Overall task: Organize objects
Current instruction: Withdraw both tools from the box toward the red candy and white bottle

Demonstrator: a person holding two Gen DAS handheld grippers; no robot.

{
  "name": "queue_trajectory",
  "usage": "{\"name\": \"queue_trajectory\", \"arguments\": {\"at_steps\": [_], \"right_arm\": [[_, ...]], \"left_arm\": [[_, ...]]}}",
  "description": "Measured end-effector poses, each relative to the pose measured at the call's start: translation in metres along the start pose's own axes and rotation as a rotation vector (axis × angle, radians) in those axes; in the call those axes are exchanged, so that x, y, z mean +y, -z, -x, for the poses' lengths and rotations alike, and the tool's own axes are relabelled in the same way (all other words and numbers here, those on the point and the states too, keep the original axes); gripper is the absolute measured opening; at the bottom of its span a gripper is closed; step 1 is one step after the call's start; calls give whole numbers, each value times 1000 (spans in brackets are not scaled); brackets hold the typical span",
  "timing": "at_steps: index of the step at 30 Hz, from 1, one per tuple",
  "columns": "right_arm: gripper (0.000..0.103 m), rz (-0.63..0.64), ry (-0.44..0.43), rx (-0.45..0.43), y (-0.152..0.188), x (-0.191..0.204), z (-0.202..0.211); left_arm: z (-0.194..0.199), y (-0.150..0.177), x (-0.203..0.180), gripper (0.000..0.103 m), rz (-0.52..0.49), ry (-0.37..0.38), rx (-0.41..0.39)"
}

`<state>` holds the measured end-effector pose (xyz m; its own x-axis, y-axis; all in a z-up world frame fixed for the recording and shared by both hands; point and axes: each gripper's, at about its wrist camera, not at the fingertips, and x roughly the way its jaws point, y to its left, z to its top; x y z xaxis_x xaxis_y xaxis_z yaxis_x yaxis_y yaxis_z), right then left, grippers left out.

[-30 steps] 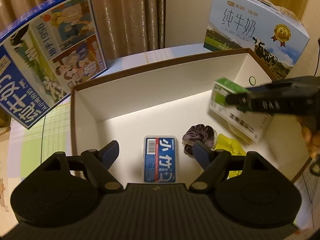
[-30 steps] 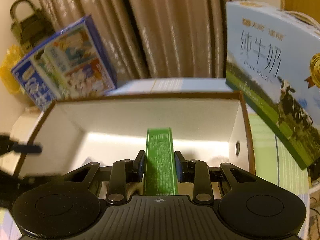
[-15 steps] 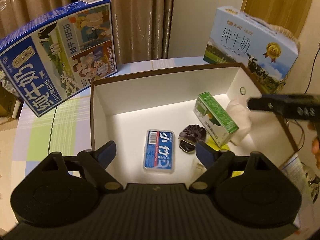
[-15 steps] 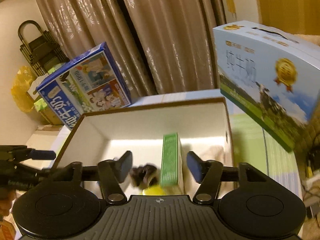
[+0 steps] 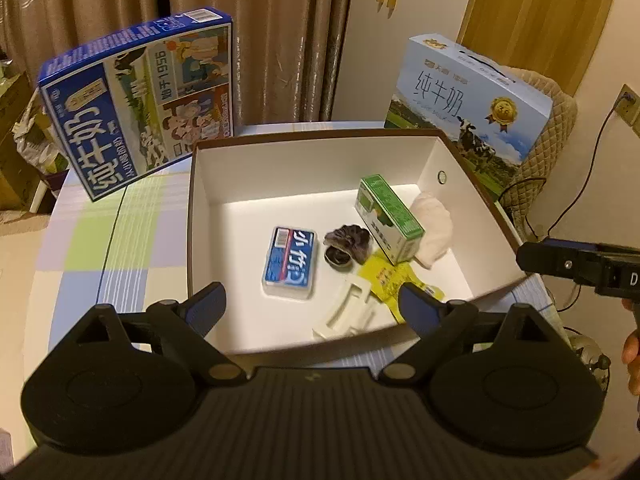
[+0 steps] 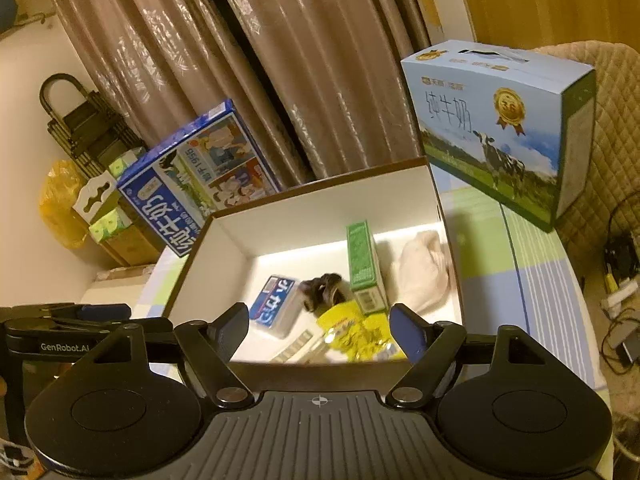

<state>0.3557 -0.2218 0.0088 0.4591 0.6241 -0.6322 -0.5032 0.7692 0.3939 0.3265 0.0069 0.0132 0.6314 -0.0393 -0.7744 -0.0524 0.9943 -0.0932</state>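
Note:
An open white box with brown rim [image 5: 312, 136] [image 6: 320, 188] holds a green carton [image 5: 390, 216] [image 6: 364, 264], a blue tissue pack [image 5: 291, 262] [image 6: 274, 306], a dark scrunchie [image 5: 346, 244] [image 6: 324, 290], a yellow packet [image 5: 386, 276] [image 6: 352, 330], a white cloth [image 5: 434, 224] [image 6: 422, 276] and a white plastic piece [image 5: 346, 312]. My left gripper [image 5: 312, 306] is open and empty above the box's near edge. My right gripper [image 6: 318, 326] is open and empty, above the near rim; it shows at the right of the left wrist view [image 5: 560, 264].
A dark blue milk carton case [image 5: 140, 100] [image 6: 196, 176] leans behind the box at left. A light blue milk case [image 5: 472, 100] [image 6: 496, 128] stands at back right. The checked tablecloth [image 5: 100, 240] surrounds the box. Curtains hang behind. Cables lie right of the table [image 6: 620, 300].
My right gripper opened and let go of the green carton, which now lies in the box. Both grippers have pulled back and up from the box.

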Motion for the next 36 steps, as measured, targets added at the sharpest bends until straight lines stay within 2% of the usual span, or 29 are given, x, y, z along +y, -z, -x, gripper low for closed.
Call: {"name": "queue_trajectory", "arguments": {"at_steps": [6,24,31,36], "right_arm": [[76,-3,8,-7,18,11,25],[78,-42,-5,-7,67,24,76],[81,-21,-10,22,83,28,86],[81,33,25,28,92,36,89]], "left_arm": [[26,24,-9,91,22,13,-4],[81,93,-25,91,61,-9,18],[91,115,-28,91,60,-31,34],[97,127,-30,91,62,-43,37]]}}
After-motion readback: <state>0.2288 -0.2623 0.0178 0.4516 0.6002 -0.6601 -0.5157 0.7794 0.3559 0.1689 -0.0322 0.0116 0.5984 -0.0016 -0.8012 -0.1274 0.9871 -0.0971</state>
